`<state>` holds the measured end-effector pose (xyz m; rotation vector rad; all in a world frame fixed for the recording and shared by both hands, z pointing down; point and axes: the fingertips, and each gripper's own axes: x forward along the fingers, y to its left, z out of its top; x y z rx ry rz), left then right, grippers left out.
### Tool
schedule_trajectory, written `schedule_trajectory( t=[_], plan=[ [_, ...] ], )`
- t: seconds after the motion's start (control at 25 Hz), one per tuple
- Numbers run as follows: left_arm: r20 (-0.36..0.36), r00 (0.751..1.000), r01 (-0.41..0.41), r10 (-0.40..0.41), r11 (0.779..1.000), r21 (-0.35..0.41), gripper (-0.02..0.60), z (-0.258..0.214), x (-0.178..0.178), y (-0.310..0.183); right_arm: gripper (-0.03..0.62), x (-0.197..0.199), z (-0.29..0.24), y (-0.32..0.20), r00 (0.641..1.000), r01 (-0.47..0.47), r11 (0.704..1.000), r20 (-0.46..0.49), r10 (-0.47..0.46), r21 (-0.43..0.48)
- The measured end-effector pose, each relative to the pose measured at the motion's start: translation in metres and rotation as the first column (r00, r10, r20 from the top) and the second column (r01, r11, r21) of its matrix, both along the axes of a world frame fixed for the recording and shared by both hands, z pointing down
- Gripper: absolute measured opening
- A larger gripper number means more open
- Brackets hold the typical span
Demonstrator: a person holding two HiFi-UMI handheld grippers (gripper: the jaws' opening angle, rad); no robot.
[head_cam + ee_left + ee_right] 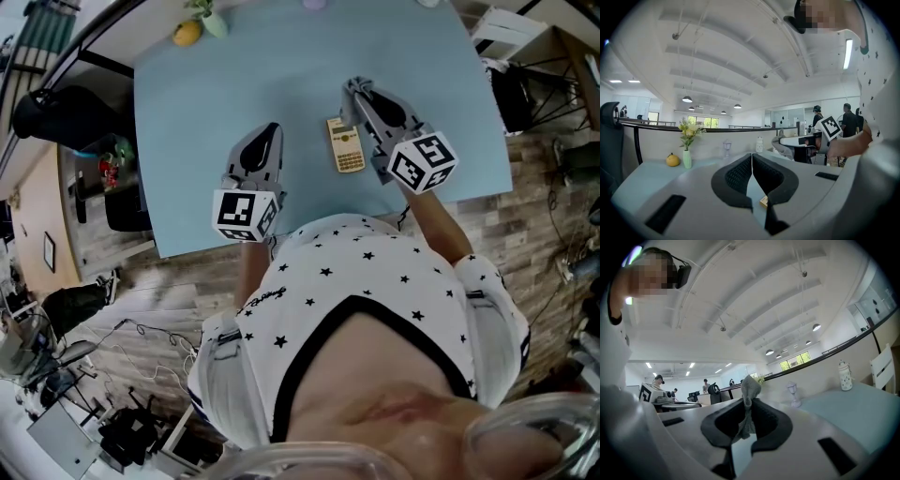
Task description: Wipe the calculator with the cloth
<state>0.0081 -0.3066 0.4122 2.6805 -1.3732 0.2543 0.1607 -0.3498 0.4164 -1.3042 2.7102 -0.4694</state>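
A small tan calculator (346, 144) lies flat on the light blue table (234, 84), between my two grippers. My right gripper (359, 91) hovers just right of and beyond it, shut on a grey cloth (356, 86). In the right gripper view the cloth (748, 386) is pinched between the jaws and sticks up past the tips of the right gripper (749, 404). My left gripper (271, 131) is to the calculator's left, shut with nothing in it. In the left gripper view the left gripper (752, 158) has its jaws closed together, and a calculator corner (763, 201) peeks below them.
A yellow fruit (187, 34) and a green vase with flowers (211, 21) stand at the table's far left. A small glass goblet (792, 394) and a white jar (844, 376) stand at the far edge. A black chair (56, 112) sits left of the table.
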Motion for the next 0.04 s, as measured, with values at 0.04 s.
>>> schedule_trajectory(
  t=[0.04],
  plan=[
    [0.0, 1.0, 0.001, -0.001, 1.0, 0.0, 0.031, 0.0004, -0.0005, -0.0003, 0.038, -0.0014, -0.0002, 0.0, 1.0, 0.003, 1.0, 0.002, -0.003, 0.0]
  ],
)
